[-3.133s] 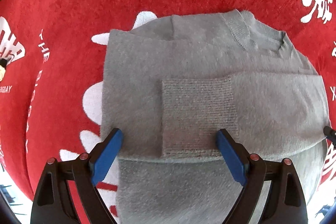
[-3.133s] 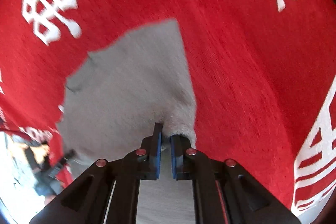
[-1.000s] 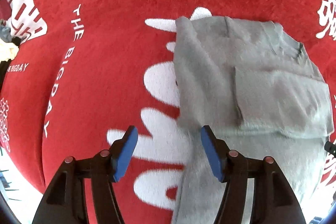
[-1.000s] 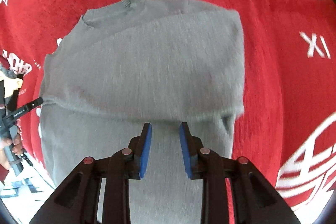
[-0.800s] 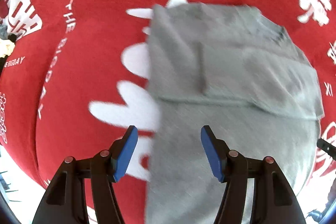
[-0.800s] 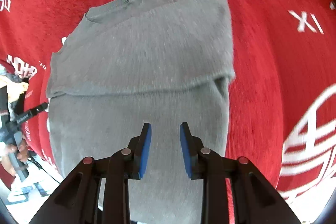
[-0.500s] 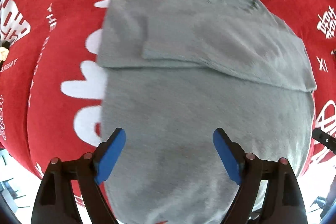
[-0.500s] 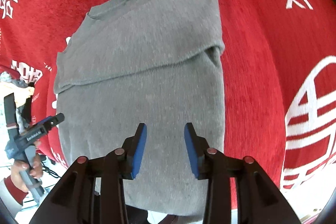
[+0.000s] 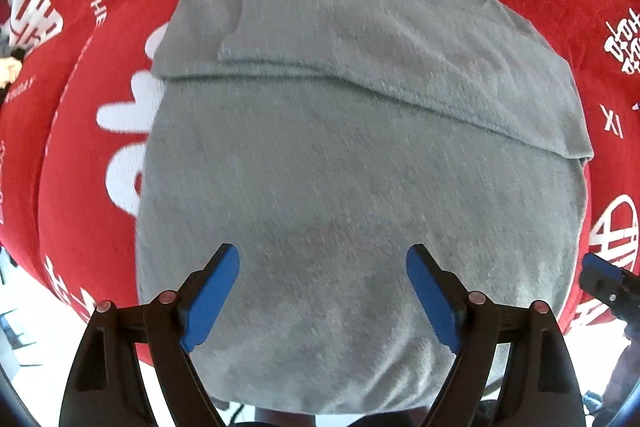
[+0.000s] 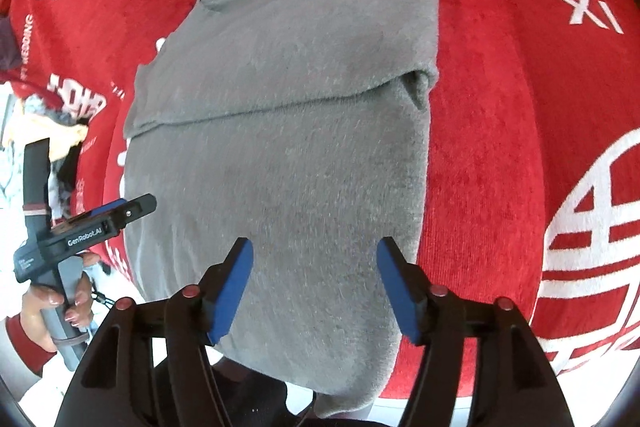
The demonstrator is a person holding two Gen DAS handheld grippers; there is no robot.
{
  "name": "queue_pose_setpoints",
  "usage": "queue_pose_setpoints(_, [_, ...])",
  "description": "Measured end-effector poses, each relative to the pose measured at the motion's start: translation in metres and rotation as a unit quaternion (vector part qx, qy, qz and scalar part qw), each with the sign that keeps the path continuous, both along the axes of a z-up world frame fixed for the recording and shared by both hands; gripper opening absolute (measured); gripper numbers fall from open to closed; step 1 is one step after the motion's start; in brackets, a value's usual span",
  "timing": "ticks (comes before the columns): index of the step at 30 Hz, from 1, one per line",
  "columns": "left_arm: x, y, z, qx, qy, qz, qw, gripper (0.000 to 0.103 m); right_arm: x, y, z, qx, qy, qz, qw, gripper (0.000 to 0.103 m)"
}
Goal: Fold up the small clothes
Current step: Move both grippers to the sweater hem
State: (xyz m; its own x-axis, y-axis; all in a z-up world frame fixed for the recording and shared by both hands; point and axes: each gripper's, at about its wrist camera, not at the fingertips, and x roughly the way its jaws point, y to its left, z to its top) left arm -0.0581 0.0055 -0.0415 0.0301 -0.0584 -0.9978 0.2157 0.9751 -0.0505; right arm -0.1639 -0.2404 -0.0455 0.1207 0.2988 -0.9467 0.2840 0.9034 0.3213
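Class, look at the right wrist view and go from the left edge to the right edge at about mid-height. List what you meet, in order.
The hand holding the left gripper → grey sweater → bare red cloth → white round emblem printed on the cloth.

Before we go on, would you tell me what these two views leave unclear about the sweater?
- Hem of the grey sweater: left wrist view, hangs over the near edge, behind the fingers.
- Folded-in sleeves: both views, only their edges show.
- Red cloth lettering: right wrist view, cut by the rim.
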Motion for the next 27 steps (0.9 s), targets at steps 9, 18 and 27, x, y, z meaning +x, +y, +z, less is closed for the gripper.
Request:
queue_pose_setpoints(9, [-0.034, 0.035, 0.021, 0.009, -0.022, 0.008, 0.9997, 0.086, -0.02, 0.005, 0.001, 0.001, -0.004, -0.009, 1.0, 0.068])
queue_pose_setpoints(18, [-0.079, 0.106, 0.029, -0.001, -0.036, 0.006, 0.9993, 0.086, -0.07, 0.037, 0.007, -0.012, -0.008, -0.026, 1.0, 0.068])
queue_pose_setpoints(27, [-0.124, 0.154, -0.003, -0.022, -0.007, 0.001, 0.9997, 0.086, -0.146, 0.071, -0.008, -0.027, 0.025, -0.056, 0.998, 0.068])
